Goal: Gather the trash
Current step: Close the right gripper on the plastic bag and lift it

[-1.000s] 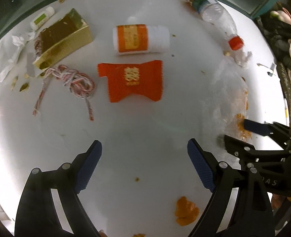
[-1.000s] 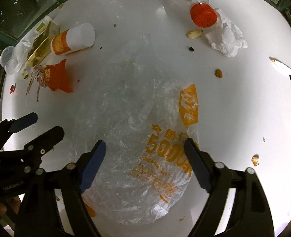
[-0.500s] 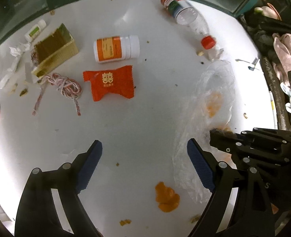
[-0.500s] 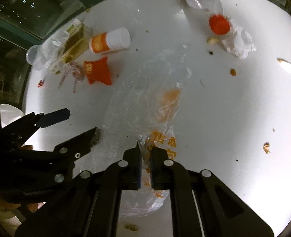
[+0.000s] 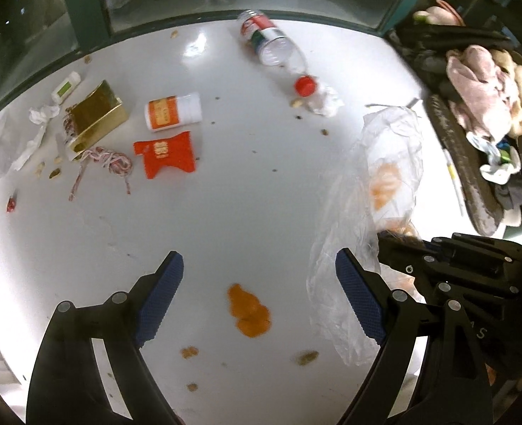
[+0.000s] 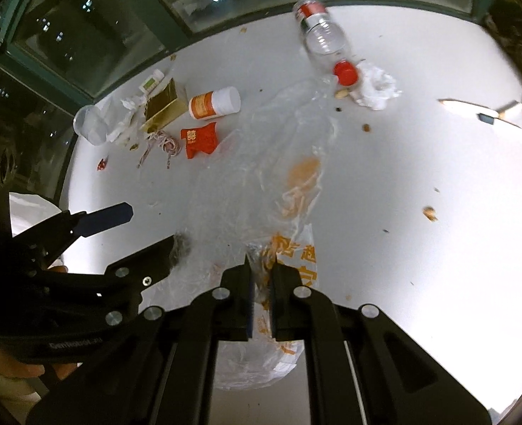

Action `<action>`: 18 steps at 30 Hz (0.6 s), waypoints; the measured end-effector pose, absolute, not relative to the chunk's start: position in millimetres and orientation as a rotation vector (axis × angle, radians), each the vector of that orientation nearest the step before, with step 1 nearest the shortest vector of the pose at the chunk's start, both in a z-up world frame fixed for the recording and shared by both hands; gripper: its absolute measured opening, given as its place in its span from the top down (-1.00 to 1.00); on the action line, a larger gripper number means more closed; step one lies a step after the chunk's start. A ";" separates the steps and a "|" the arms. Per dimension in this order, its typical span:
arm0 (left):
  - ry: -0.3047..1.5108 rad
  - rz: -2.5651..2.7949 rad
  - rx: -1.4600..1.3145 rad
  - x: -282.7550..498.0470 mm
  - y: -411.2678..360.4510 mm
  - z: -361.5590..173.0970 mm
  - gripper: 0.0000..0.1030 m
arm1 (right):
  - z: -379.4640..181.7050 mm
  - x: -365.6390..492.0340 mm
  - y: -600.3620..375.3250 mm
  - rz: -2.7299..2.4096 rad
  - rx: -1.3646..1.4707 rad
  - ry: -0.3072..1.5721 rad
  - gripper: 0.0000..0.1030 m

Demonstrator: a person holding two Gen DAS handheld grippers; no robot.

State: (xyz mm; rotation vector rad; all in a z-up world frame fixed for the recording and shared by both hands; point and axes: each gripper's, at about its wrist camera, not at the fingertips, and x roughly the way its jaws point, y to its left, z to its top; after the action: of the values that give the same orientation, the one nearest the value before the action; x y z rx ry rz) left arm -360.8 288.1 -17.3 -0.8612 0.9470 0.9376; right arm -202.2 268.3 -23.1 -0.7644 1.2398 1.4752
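Our right gripper (image 6: 261,276) has its fingers pressed together on a bunched fold of the clear plastic bag (image 6: 261,177), the one with orange print. The bag is lifted up off the white bench (image 5: 243,194) and hangs from the fingers. Our left gripper (image 5: 259,279) has its blue fingers (image 5: 161,294) wide apart with nothing between them, and it sits just beside the bag. Under it we see an orange blob (image 5: 248,310) on the bench. Farther out lie a red wrapper (image 5: 167,154), a white pill bottle (image 5: 174,110) on its side, a gold box (image 5: 96,115), some red and white string (image 5: 106,159), a clear bottle with a red cap (image 5: 275,49) and a crumpled tissue (image 5: 326,101).
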 end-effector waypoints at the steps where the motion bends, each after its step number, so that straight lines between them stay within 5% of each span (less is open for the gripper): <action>1: 0.946 0.929 -0.850 -358.4 284.2 -14.2 -0.65 | -18.7 -200.0 261.5 1.467 -0.750 1.232 0.84; 18: 0.942 0.842 -0.757 -294.6 224.4 10.7 -0.65 | 10.3 -146.1 185.6 1.376 -0.650 1.199 0.84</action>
State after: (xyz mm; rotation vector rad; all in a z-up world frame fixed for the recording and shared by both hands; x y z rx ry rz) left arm -294.6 224.4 10.7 -0.7567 0.9419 0.8421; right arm -146.1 185.6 10.3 -0.6498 1.1990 1.3764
